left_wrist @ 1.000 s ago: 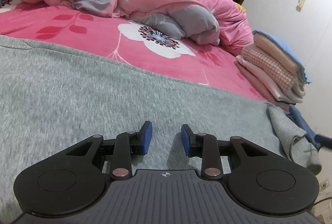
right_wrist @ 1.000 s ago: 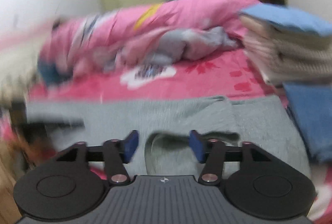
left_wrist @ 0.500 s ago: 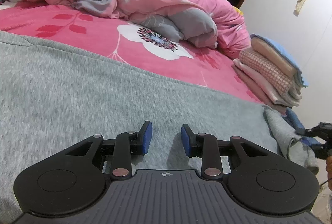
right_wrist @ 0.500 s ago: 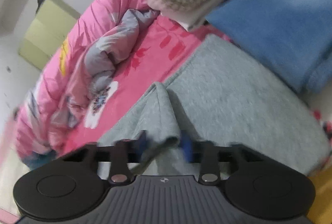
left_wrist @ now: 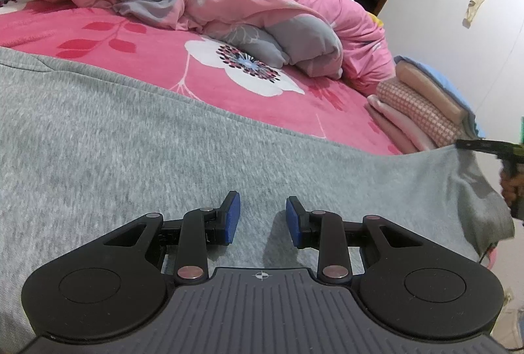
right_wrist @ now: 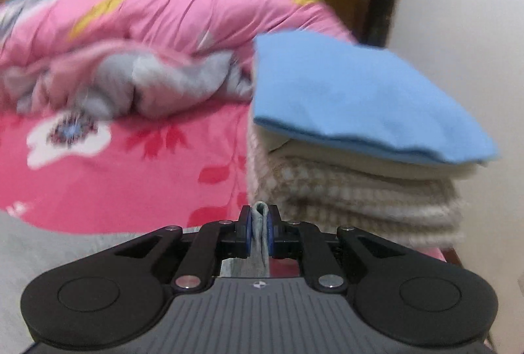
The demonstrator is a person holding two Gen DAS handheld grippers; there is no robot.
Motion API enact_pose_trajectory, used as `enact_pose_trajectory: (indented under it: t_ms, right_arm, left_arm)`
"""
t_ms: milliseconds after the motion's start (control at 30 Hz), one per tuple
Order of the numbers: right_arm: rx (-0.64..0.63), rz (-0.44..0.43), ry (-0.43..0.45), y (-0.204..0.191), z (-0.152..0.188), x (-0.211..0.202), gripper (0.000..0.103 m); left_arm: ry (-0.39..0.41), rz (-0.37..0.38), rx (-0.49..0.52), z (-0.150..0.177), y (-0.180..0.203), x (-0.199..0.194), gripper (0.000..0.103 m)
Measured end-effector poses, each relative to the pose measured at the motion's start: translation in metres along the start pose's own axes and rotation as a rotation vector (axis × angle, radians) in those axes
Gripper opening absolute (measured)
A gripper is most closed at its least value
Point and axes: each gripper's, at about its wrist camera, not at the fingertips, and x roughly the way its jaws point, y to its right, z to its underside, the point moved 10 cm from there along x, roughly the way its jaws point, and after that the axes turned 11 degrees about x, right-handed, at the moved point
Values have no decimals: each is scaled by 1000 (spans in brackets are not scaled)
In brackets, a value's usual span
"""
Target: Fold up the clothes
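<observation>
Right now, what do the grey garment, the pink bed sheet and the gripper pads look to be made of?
Grey garment: heathered knit, probably cotton jersey or fleece; flecked matte surface, soft drape where the right gripper, jaws closing, pinches its edge.
Pink bed sheet: plush, brushed fabric with a printed flower; fuzzy matte nap.
Pads of the left gripper: blue, likely rubber or foam; dull, flat faces.

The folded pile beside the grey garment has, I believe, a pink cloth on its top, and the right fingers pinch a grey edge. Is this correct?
Not quite. The top cloth of the folded pile is blue, not pink; the right wrist view shows it. The right gripper is closing on the grey garment edge, as you say.
</observation>
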Motion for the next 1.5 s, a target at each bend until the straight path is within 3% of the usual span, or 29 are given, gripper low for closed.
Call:
enact_pose_trajectory:
  t_ms: [100, 200, 300, 433, 567, 667, 833, 967, 1067, 1233, 1333, 1500]
  right_arm:
    - [-71, 3, -75, 0, 10, 23, 10]
    - [-42, 8, -121, 8, 22, 28, 12]
    - [38, 47, -80, 27, 25, 15, 36]
    - [272, 42, 35, 59, 31, -39, 43]
    - [588, -75, 119, 76, 70, -113, 49]
    - [766, -148, 110, 69, 120, -143, 53]
    - [921, -185, 50, 51, 183, -146, 53]
    - [917, -231, 57, 36, 181, -131, 53]
    - [884, -213, 77, 30, 177, -132, 53]
    - [951, -295, 281, 41, 175, -176, 55]
    - [920, -325, 282, 31, 179, -178, 68]
    - [810, -176, 182, 15, 181, -135, 65]
  left_arm:
    - [-2, -2, 2, 0, 0, 0, 30]
    - [-2, -4, 5, -1, 0, 1, 30]
    - [-4, -5, 5, -1, 0, 1, 30]
    - [-5, -6, -3, -1, 0, 0, 30]
    - [-5, -12, -6, 0, 1, -1, 31]
    - [-9, -17, -15, -1, 1, -1, 31]
    - [-31, -29, -27, -2, 3, -3, 31]
    - [-45, -45, -35, 0, 5, -11, 31]
    - [-49, -59, -41, 3, 5, -19, 31]
    - [-55, -74, -37, 6, 5, -29, 31]
    - [-57, -83, -40, 7, 5, -31, 31]
    - [-65, -90, -26, 9, 10, -36, 32]
